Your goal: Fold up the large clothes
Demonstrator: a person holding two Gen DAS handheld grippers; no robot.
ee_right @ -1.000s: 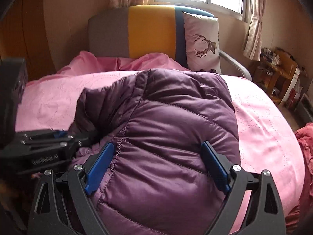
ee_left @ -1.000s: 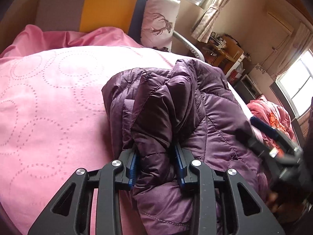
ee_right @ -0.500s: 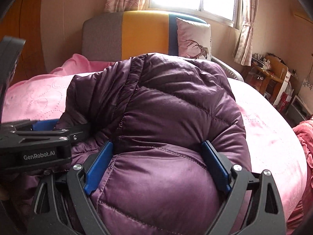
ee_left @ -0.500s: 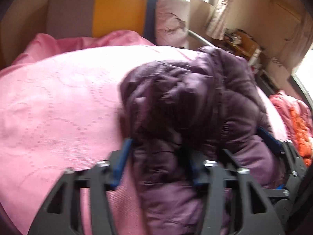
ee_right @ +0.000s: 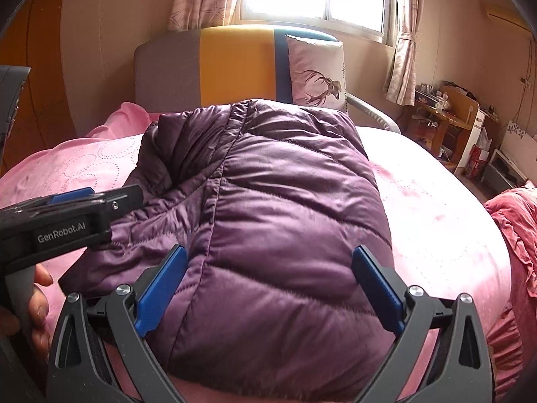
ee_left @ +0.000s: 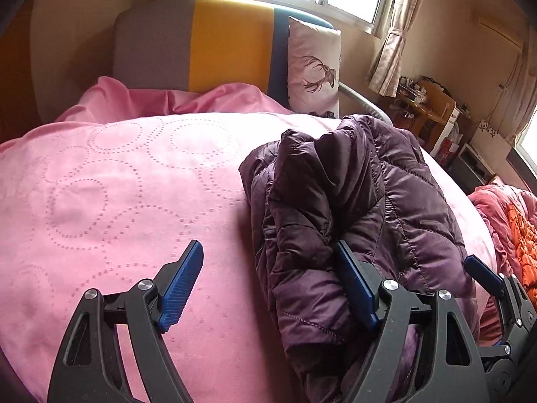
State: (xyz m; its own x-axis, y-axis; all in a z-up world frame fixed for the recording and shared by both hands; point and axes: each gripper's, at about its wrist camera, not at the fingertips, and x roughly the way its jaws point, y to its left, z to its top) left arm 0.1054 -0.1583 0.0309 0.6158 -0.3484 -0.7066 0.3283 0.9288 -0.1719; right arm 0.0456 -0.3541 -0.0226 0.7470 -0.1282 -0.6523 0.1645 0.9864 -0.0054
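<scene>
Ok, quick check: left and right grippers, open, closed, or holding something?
Left gripper: opening, wide; purple jacket touches only its right finger, not held.
Right gripper: opening, jacket bulging between the fingers, not clamped.

The left tool (ee_left: 268, 288) is opening beside the bunched purple jacket (ee_left: 352, 208) on the pink bedspread (ee_left: 110, 181).

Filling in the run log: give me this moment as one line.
stage: releasing fold | left gripper: opening, off purple jacket | right gripper: opening, straddling jacket | jacket: bundled on pink bedspread
</scene>
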